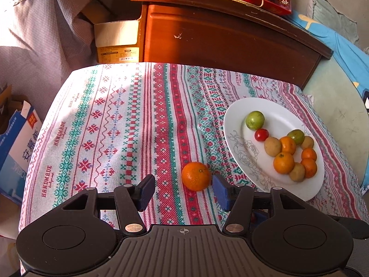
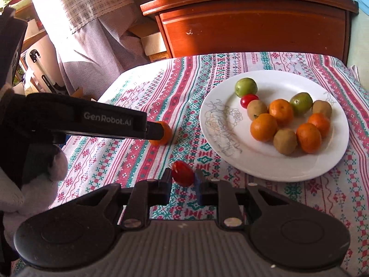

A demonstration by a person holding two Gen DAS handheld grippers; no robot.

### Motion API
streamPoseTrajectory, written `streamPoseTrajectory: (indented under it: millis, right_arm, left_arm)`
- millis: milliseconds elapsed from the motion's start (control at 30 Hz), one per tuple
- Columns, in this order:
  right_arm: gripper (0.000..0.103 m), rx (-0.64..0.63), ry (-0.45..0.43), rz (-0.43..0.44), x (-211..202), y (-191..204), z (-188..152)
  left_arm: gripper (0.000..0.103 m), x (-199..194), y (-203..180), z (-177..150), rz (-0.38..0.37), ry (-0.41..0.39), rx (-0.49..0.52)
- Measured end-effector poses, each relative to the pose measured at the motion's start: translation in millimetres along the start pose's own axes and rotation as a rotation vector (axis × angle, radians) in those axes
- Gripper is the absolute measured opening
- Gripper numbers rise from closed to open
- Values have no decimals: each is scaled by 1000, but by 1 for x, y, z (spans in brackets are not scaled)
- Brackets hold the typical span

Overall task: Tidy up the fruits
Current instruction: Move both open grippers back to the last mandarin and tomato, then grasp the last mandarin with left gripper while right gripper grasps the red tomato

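— Orange mandarin [image 1: 196, 176] sits on the table between your left claw [image 1: 183, 190] fingers, spread apart, nearer the right one.
— And your right claw [image 2: 183, 185]?
— Parted around a cherry tomato [image 2: 183, 173]; "GenRobot.AI" reads on the left one's side, plate [image 2: 230, 159] ahead-right.

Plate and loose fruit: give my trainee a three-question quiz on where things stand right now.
1. True or false: every fruit already lies on the white plate.
2. Which fruit sits between the right gripper fingers? A) mandarin B) cherry tomato C) kiwi
3. Fill in: the left gripper brackets a loose ___ on the tablecloth.

Key:
1. False; a mandarin and a cherry tomato lie off it.
2. B
3. mandarin
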State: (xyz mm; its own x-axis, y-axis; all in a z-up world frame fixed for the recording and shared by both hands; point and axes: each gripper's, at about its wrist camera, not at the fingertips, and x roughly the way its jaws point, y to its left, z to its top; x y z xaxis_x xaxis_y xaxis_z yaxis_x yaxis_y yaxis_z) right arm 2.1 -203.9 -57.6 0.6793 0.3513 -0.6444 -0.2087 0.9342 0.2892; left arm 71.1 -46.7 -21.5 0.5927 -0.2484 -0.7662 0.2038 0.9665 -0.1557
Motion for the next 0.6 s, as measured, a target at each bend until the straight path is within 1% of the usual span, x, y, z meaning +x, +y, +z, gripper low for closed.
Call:
streamPoseTrajectory:
  millis: [100,133,300,400,500,567,600]
  right_arm:
    - [20,7,1,-7,-1,-3,-1]
    - [20,10,3,-7,-1,-4,-1]
    - [21,17,5,-6,0,-5,-2]
    - [23,19,7,-1,1,-6,-2]
    - [23,19,7,0,1,-6,-2]
    - [23,18,7,0,1,-6,-2]
    - [23,16,6,0,1,-6,-2]
  left_arm:
    - [53,5,-4,0,-1,-3,6]
    - [51,7,-5,-1,0,-2,6]
    - [50,16,-9,-3,18,-4,13]
    - [44,20,-11,-4,20,-7,18]
    - [42,21,-13,-5,28,-17,33]
    - [37,22,-14,-5,27,-21,38]
    - [32,21,-14,-5,25,-23,41]
